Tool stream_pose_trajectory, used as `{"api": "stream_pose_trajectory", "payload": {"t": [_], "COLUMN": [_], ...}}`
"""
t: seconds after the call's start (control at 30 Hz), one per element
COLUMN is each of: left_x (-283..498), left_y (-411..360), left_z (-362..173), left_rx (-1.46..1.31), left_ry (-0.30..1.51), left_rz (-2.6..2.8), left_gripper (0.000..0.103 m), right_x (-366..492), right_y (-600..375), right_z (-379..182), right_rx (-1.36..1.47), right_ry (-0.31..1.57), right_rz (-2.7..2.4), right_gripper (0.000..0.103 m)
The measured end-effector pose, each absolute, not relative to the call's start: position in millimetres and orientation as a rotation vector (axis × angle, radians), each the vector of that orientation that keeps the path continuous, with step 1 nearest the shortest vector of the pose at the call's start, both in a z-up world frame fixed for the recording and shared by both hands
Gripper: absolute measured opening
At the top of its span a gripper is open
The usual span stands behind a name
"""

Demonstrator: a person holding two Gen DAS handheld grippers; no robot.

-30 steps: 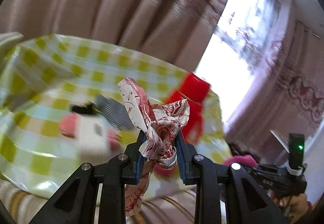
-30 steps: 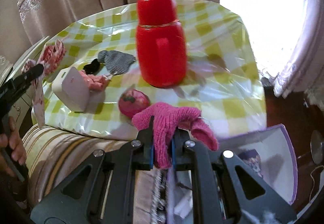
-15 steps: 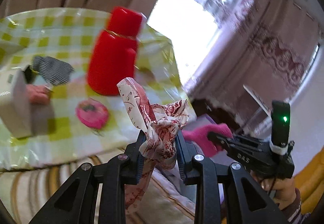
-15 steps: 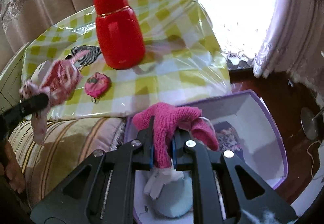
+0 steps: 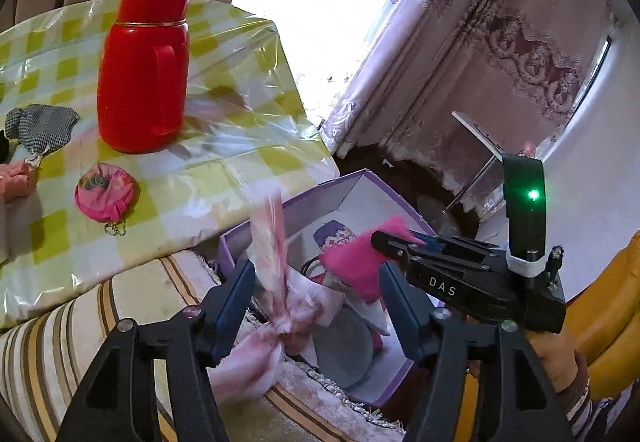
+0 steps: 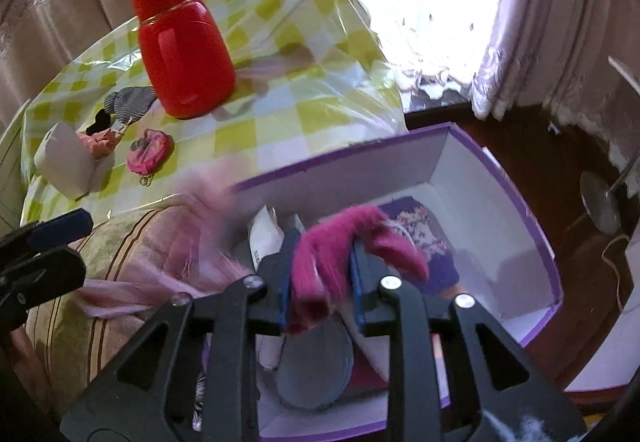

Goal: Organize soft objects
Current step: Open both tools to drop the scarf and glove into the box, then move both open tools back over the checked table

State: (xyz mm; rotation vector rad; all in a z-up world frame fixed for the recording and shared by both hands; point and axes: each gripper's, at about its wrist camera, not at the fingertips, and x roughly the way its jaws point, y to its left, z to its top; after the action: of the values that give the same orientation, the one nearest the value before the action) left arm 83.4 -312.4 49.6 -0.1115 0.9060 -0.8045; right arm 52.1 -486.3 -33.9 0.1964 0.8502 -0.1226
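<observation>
Now the red-patterned cloth (image 5: pixel 280 306) drops, blurred, between the left gripper (image 5: pixel 316 302)'s just-opened jaws, seemingly at the purple box (image 6: pixel 536 218)'s near edge. The pink glove (image 6: pixel 340 246) hangs in the right gripper (image 6: pixel 322 286), whose jaws have just been parting above the box. Next: fetch the pink pouch (image 5: pixel 106 192) from the counter (image 5: pixel 240 82).

Both jaws just opened over the purple box (image 6: pixel 532 218): left gripper (image 5: pixel 316 306) dropped the red-print cloth (image 5: pixel 280 306), right gripper (image 6: pixel 322 278) loosening the pink glove (image 6: pixel 340 242).
</observation>
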Motion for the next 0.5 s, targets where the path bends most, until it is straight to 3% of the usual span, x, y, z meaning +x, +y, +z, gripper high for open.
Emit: {"api": "stream_pose_trajectory", "payload": {"t": [0.37, 0.5], "left_x": [77, 72], "left_y": [-291, -270], "left_z": [55, 57], "left_rx": [-0.082, -0.169], "left_ry": [0.840, 0.794], "left_rz": [-0.510, -0.403], "left_gripper": [0.065, 0.065], "right_x": [64, 82], "right_y": [-470, -455], "right_z": [7, 33], "right_rx": [0.226, 0.240], "right_ry": [0.735, 0.672], "right_rz": [-0.127, -0.128], "right_gripper": [0.056, 0.056]}}
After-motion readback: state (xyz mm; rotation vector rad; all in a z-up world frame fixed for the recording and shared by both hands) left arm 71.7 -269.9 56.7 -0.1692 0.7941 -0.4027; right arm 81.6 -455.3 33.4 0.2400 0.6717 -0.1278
